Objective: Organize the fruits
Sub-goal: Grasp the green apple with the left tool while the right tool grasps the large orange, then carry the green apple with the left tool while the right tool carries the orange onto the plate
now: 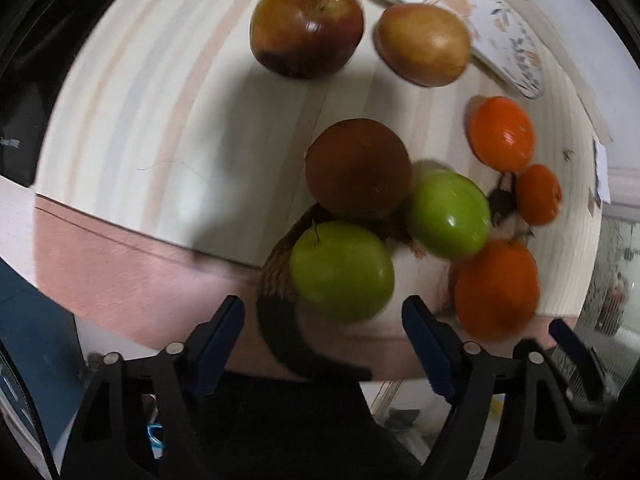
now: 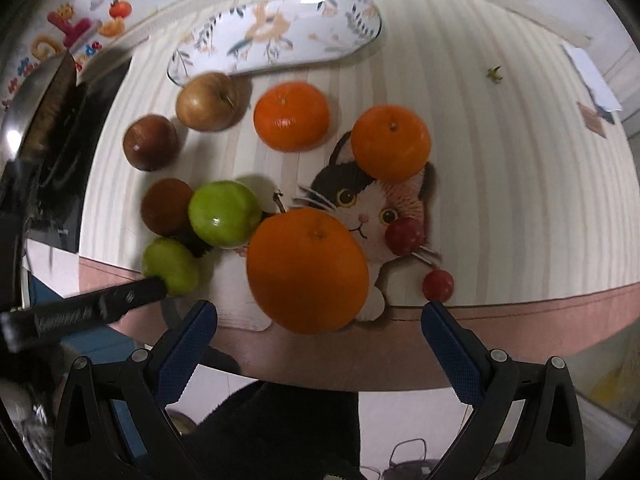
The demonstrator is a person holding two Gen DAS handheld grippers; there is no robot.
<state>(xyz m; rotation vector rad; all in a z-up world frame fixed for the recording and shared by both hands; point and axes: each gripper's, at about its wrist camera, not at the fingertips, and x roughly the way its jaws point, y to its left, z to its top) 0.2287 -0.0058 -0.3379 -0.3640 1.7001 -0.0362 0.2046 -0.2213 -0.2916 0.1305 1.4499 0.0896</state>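
Note:
Fruit lies on a striped mat with a cat picture. In the left wrist view my left gripper is open, its jaws just short of a green apple. Beyond lie a second green apple, a brown fruit, two reddish apples and three oranges. In the right wrist view my right gripper is open, its jaws either side of a large orange but short of it. The left gripper's finger touches the near green apple.
An oval floral plate stands at the far side of the mat, also in the left wrist view. Two small red fruits lie near the mat's pink front edge. A dark appliance stands at the left.

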